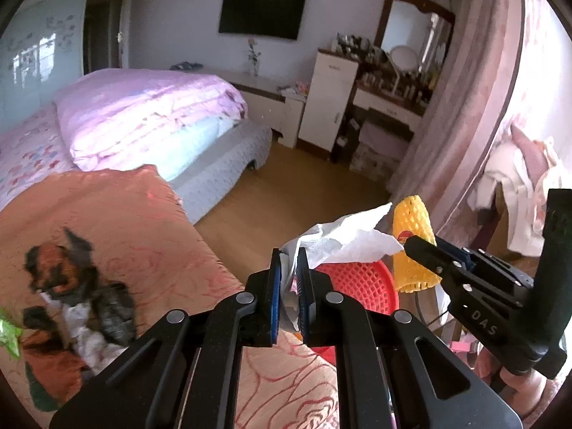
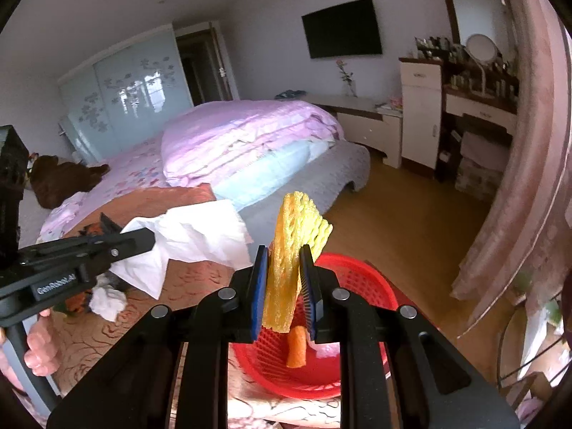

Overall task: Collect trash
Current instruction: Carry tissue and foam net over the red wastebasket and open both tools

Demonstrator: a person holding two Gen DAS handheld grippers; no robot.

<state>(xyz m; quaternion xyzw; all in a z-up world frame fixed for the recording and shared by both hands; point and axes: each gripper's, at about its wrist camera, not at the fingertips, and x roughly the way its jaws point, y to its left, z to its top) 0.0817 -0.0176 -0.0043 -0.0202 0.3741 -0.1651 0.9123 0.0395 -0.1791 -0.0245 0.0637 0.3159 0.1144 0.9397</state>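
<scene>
Much of the red mesh basket (image 2: 361, 279) is hidden behind the black linkages of the right gripper (image 2: 284, 282), and in the left wrist view only part of its rim (image 1: 357, 279) is seen past the left gripper (image 1: 289, 279). The heap of remaining trash (image 1: 71, 293) on the orange patterned cover (image 1: 143, 221) is blurred; dark, orange and white scraps can be made out, but not what they are, and a green piece (image 1: 9, 332) is cut off at the frame edge. Inside the basket an orange piece (image 2: 297, 346) is seen lying against the mesh, beside something pale pink that cannot be identified. The white tissue (image 1: 343, 239) is clamped between the blue pads of the left gripper, just beside the basket rim. The yellow foam net sleeve (image 2: 289, 261) is gripped by the right gripper's pads and is held directly above the basket's opening. "GenRobot.AI" is read on the left gripper's side in the right wrist view, and "DAS" on the right gripper in the left wrist view. A red mark on the foam sleeve (image 1: 411, 236) is too small to read.
</scene>
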